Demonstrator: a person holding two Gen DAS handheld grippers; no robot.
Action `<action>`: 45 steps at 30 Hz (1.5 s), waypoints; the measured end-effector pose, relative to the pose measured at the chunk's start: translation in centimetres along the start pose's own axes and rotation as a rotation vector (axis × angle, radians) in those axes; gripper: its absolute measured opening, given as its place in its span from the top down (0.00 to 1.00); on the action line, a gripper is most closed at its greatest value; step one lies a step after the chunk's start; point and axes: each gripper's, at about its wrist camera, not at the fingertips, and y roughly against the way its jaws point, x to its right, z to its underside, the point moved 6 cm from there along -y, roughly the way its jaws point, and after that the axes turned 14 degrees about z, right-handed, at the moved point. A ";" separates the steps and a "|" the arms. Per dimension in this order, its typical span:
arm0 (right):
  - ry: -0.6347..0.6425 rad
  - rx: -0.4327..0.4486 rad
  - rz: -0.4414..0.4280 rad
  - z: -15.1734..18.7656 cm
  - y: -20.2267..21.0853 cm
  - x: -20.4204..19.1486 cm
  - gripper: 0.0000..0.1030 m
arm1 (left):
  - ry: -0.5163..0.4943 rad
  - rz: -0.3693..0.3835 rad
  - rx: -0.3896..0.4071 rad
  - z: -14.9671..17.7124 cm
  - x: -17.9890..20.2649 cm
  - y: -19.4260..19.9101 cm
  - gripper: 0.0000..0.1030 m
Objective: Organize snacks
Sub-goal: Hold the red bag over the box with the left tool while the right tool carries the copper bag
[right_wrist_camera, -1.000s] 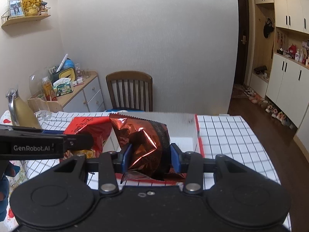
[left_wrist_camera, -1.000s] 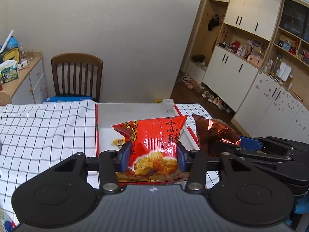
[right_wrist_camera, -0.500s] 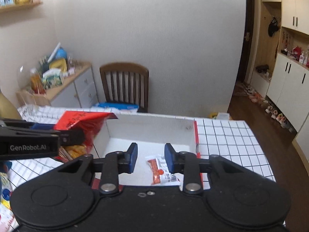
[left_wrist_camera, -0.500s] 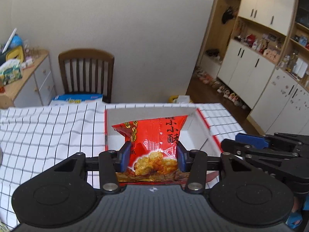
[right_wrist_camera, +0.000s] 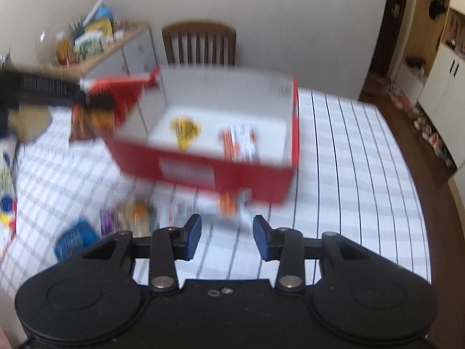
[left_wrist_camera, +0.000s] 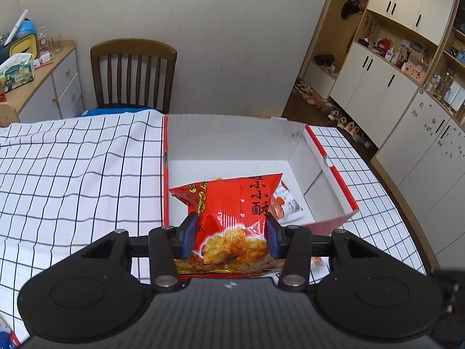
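The left gripper (left_wrist_camera: 229, 234) is shown with its jaws closed on the lower half of a red snack bag (left_wrist_camera: 232, 218). The bag is held upright, its long axis running away from the jaws and its top edge leaning over the near-left part of the red-walled box (left_wrist_camera: 328, 163). The box is set toward the far edge of the checked worktop (left_wrist_camera: 72, 174), its white floor directly ahead of and below the held bag. A small flat packet (left_wrist_camera: 286, 203) is seen on the box floor, just right of the bag and partly hidden by it. In the blurred right wrist view a yellow item (right_wrist_camera: 186, 129) is also seen on the box floor, left of the packet (right_wrist_camera: 239, 142).

The right gripper (right_wrist_camera: 226, 237) is shown with its jaws wide apart and nothing between them, held over the near part of the worktop, short of the box's near wall. Several loose snacks (right_wrist_camera: 130, 218) are scattered on the worktop near its left jaw, one small packet (right_wrist_camera: 232, 205) just ahead between the jaws; blur prevents identification.

The left gripper is judged the one placed for the drop: the bag is already above the box, so a short lowering and release appears sufficient. The loose snacks lie nearer the right gripper.
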 end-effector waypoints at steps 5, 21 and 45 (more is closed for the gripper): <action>-0.070 -0.083 -0.005 5.5 1.3 0.7 0.37 | -0.005 0.005 -0.016 1.3 0.0 0.7 0.55; -0.026 -0.174 0.030 12.7 -0.6 -1.6 0.40 | -0.017 0.009 -0.037 3.5 0.0 2.6 0.55; -0.049 0.074 0.019 1.5 5.8 0.0 0.68 | -0.011 0.010 -0.009 2.2 0.6 3.0 0.55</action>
